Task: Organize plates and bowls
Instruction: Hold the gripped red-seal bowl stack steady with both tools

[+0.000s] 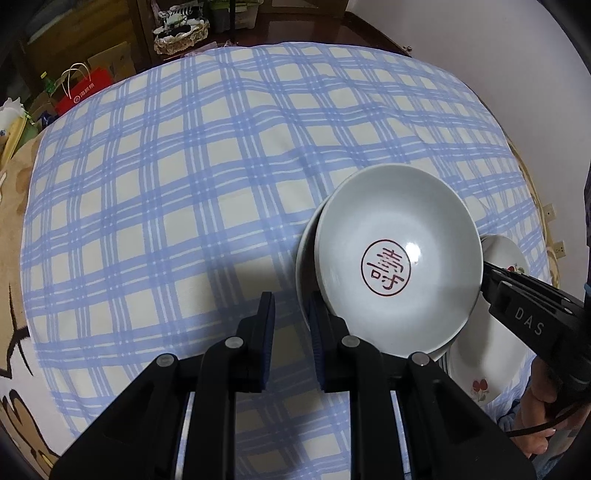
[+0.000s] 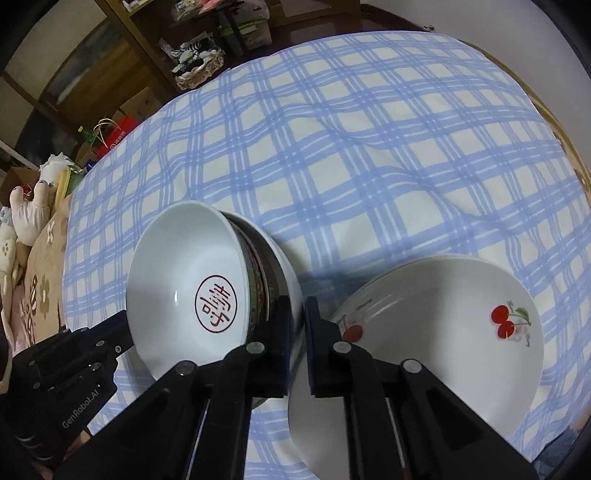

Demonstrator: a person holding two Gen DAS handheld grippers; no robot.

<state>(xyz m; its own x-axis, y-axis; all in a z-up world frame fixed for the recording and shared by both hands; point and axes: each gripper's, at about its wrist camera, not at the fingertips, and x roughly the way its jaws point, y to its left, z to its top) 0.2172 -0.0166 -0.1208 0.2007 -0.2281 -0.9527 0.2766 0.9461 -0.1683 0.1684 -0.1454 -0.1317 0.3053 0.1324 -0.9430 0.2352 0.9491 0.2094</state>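
Note:
A white bowl with a red seal [image 1: 399,258] sits tilted in a stack of bowls [image 2: 184,280]; the one under it has a dark patterned outside. My left gripper [image 1: 291,314] stands at the stack's left edge, its jaws a little apart, with checked cloth and a sliver of the lower bowl's rim in the gap. From the other camera it [image 2: 123,332] reaches that same side. My right gripper [image 2: 299,325] is shut on the stack's right rim, where white ceramic shows between the pads, and its tip [image 1: 485,273] meets that rim. Cherry-printed plates [image 2: 443,332] lie stacked just right of the bowls.
A blue checked cloth [image 1: 184,184] covers the table. Beyond its far edge stand a wicker basket [image 1: 181,33], a red bag [image 1: 83,90] and dark shelves. A flowered beige cover and a plush toy [image 2: 29,214] lie at the left. A hand [image 1: 539,406] holds the right gripper.

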